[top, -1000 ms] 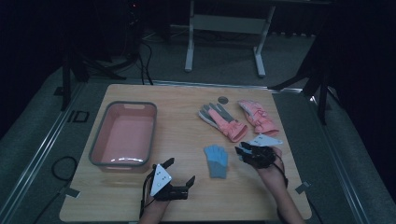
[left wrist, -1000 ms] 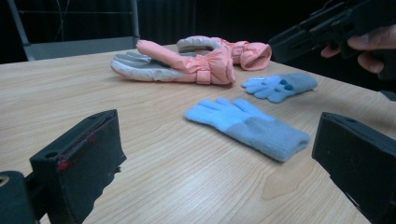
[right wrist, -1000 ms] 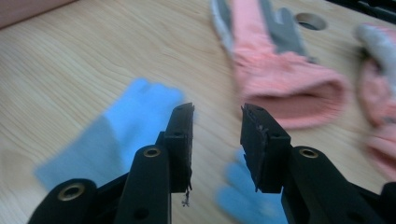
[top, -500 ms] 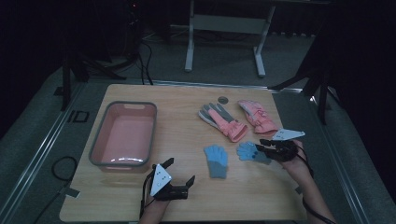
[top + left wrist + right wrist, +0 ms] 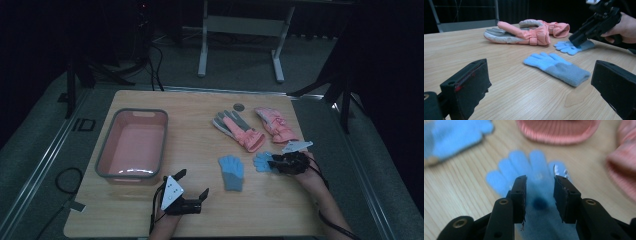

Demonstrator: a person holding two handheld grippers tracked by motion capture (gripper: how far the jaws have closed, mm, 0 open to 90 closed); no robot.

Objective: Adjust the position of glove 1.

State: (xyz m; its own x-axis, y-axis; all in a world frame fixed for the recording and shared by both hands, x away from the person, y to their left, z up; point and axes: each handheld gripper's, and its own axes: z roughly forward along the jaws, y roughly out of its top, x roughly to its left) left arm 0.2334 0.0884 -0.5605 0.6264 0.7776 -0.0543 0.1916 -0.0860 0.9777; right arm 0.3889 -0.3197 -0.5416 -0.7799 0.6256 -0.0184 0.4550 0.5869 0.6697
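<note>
Two light blue knit gloves lie on the wooden table (image 5: 200, 220). One blue glove (image 5: 231, 171) (image 5: 556, 67) lies flat near the middle. The other blue glove (image 5: 260, 161) (image 5: 519, 162) lies just right of it, fingers pointing left. My right gripper (image 5: 274, 162) (image 5: 540, 180) is low over this glove's palm and cuff, jaws apart with the cloth under the gap; it also appears at the upper right of the left gripper view (image 5: 576, 40). My left gripper (image 5: 194, 182) (image 5: 540, 75) rests near the front edge, wide open and holding nothing, facing the gloves.
A pink basin (image 5: 102, 162) with a grey rim stands at the table's left. Two padded pink and grey gloves (image 5: 240, 131) (image 5: 275, 125) lie behind the blue ones. A small grey disc (image 5: 239, 106) sits near the back edge. Metal stand legs are on the floor beyond.
The right gripper drew back to the right, uncovering the second blue glove on the table, then came back left over its cuff. The left gripper stayed put.
</note>
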